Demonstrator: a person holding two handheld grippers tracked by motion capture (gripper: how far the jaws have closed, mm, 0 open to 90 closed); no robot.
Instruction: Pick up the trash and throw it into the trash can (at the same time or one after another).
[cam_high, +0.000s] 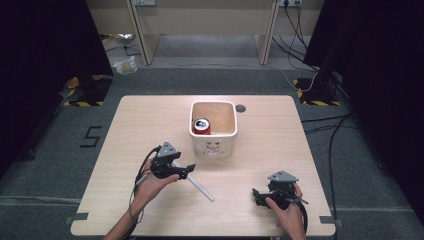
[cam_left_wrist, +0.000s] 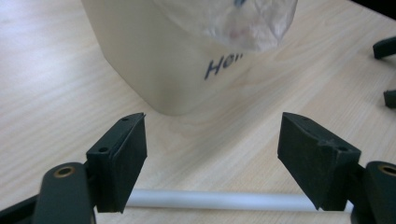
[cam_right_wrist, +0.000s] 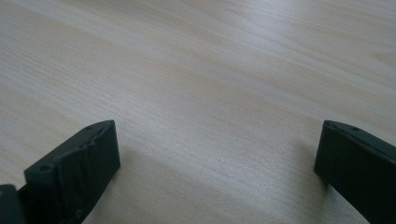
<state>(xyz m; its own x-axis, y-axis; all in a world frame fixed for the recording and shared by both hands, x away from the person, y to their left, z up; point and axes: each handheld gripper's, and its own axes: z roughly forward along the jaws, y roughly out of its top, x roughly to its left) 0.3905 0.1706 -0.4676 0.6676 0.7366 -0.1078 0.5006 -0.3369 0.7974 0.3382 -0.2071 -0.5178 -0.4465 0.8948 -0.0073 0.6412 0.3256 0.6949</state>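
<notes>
A white tube (cam_high: 202, 190) lies slantwise on the wooden table (cam_high: 260, 150), in front of a white square bin (cam_high: 200, 145). Inside the bin stands a red can (cam_high: 201, 125). My left gripper (cam_high: 186, 171) hovers low over the tube's near-left end with its jaws wide apart. In the left gripper view the tube (cam_left_wrist: 210, 199) runs crosswise below my left gripper (cam_left_wrist: 212, 126), touching neither pad, and the bin (cam_left_wrist: 154, 60) rises just ahead. My right gripper (cam_high: 256, 196) rests near the front right of the table; in its own view my right gripper (cam_right_wrist: 219, 135) is open over bare wood.
A crumpled clear plastic bag (cam_left_wrist: 243, 23) hangs on the bin's front wall above blue lettering. A dark round hole (cam_high: 240, 108) sits in the table behind the bin. Cables and black curtains lie beyond the table edges.
</notes>
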